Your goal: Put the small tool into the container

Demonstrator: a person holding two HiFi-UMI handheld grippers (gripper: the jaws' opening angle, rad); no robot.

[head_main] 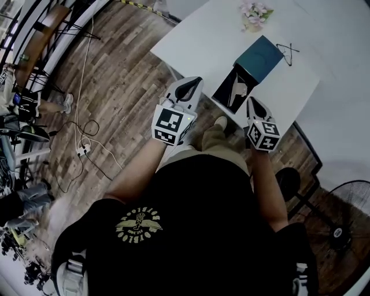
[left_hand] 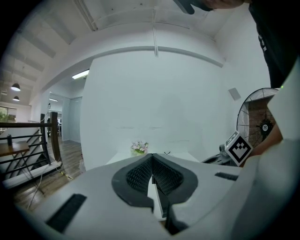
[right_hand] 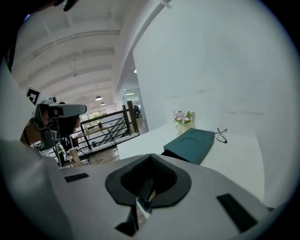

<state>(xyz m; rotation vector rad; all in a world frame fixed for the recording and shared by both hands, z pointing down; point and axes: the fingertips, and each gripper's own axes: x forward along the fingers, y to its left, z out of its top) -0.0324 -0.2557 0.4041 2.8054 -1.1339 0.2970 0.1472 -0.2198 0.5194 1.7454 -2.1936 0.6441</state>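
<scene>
An open black box [head_main: 230, 92] with pale pieces [head_main: 240, 88] inside lies at the near edge of the white table [head_main: 202, 40]. Its teal lid [head_main: 260, 55] rests just behind it and also shows in the right gripper view as a teal lid [right_hand: 190, 143]. I cannot pick out a small tool. My left gripper [head_main: 186, 90] hovers left of the box, off the table's edge, jaws shut and empty [left_hand: 152, 159]. My right gripper [head_main: 254, 105] hangs just right of the box, jaws shut [right_hand: 150, 159], with nothing clearly between them.
Glasses [head_main: 287, 51] and a small pot of flowers [head_main: 254, 14] lie farther back on the table. A standing fan [head_main: 347, 222] is on the floor at the right. Cables [head_main: 87, 139] trail over the wooden floor at the left, near chairs and railings.
</scene>
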